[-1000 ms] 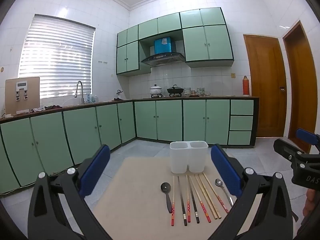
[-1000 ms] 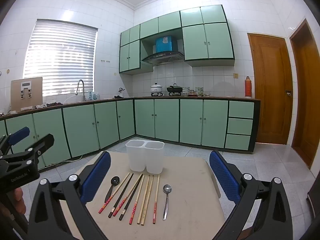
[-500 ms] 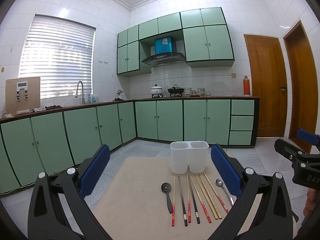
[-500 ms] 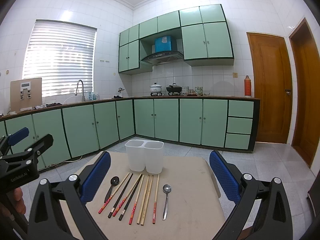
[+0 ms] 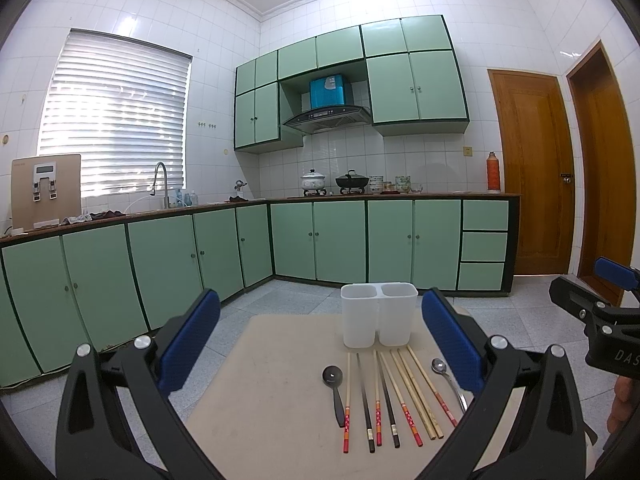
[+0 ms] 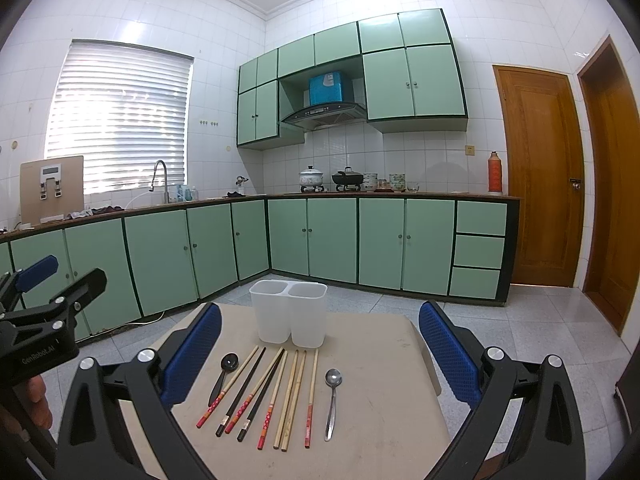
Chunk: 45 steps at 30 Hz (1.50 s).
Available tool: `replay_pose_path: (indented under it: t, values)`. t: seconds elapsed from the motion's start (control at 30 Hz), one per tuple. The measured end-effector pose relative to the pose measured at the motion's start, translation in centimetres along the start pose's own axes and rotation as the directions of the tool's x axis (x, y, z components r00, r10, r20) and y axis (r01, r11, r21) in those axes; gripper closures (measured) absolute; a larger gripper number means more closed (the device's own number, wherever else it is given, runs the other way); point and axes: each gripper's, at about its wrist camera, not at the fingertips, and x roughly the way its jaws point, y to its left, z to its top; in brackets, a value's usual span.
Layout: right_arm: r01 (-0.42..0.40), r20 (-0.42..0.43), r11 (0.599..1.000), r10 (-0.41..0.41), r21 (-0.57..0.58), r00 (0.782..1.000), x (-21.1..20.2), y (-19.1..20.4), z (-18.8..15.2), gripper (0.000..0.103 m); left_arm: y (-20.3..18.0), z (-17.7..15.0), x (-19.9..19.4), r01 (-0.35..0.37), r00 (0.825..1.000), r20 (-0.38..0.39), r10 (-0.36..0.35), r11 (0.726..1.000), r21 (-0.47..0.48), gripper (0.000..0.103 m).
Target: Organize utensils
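Observation:
A white two-compartment holder (image 5: 378,314) (image 6: 289,312) stands empty at the far side of a small beige table (image 5: 272,392) (image 6: 380,380). In front of it lie several chopsticks (image 5: 394,394) (image 6: 276,392) in a row, with a black spoon (image 5: 333,380) (image 6: 225,370) on their left and a metal spoon (image 5: 446,378) (image 6: 332,394) on their right. My left gripper (image 5: 320,344) is open and empty, held above the near edge of the table. My right gripper (image 6: 320,346) is open and empty, likewise held back above the near edge.
Green kitchen cabinets (image 5: 340,240) with a counter run along the back and left walls. Wooden doors (image 6: 536,176) stand at the right. Tiled floor (image 6: 540,320) surrounds the table. Each gripper shows at the edge of the other's view (image 5: 592,316) (image 6: 44,320).
Nothing has visibly changed apart from a very slight drift of both views. Both grippers stay open and empty.

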Motion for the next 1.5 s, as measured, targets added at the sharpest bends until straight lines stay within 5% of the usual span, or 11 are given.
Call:
replay_pose_path:
  t: [1.5]
  values:
    - [0.000,-0.003,1.000,0.000,0.001,1.000,0.15,0.25,-0.24,0.006,0.81,0.04,-0.42,-0.001,1.000,0.000,0.001,1.000,-0.001,0.005]
